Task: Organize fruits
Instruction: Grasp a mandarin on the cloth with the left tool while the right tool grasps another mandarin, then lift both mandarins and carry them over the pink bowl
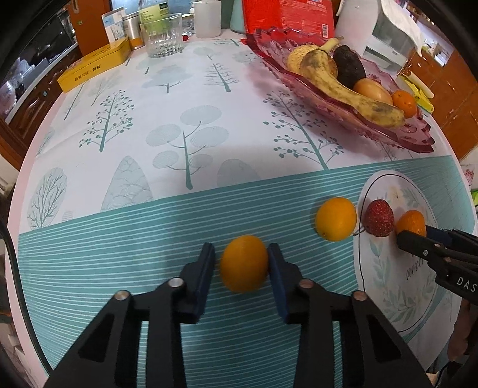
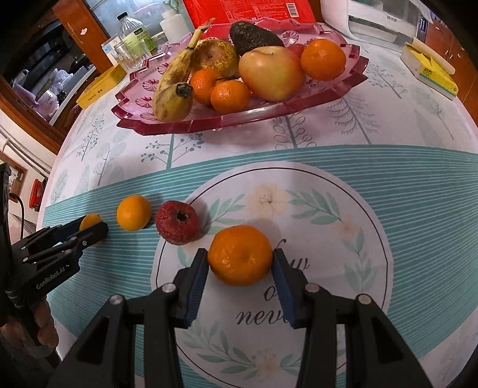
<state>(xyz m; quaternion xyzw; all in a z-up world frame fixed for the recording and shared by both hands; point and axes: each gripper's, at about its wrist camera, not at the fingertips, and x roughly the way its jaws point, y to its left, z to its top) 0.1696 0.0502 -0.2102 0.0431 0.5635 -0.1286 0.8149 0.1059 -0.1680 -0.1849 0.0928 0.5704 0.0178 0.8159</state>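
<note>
My left gripper (image 1: 242, 253) is shut on a small orange (image 1: 244, 262) just above the striped tablecloth. My right gripper (image 2: 240, 259) is shut on a tangerine (image 2: 240, 255) over the round leaf print; the tangerine also shows in the left wrist view (image 1: 411, 222). Between them on the cloth lie another orange (image 1: 336, 218) (image 2: 133, 212) and a red strawberry-like fruit (image 1: 378, 218) (image 2: 177, 222). The pink glass fruit tray (image 2: 143, 98) (image 1: 337, 113) at the back holds a banana (image 2: 173, 86), avocado (image 2: 254, 37), apple (image 2: 272, 73), pear and tangerines.
A drinking glass (image 1: 161, 35), yellow tin (image 1: 95, 67), bottles and jars stand at the back left. A red package (image 1: 289, 15) stands behind the tray. A yellow box (image 2: 430, 70) lies at the right. The table edge curves close on both sides.
</note>
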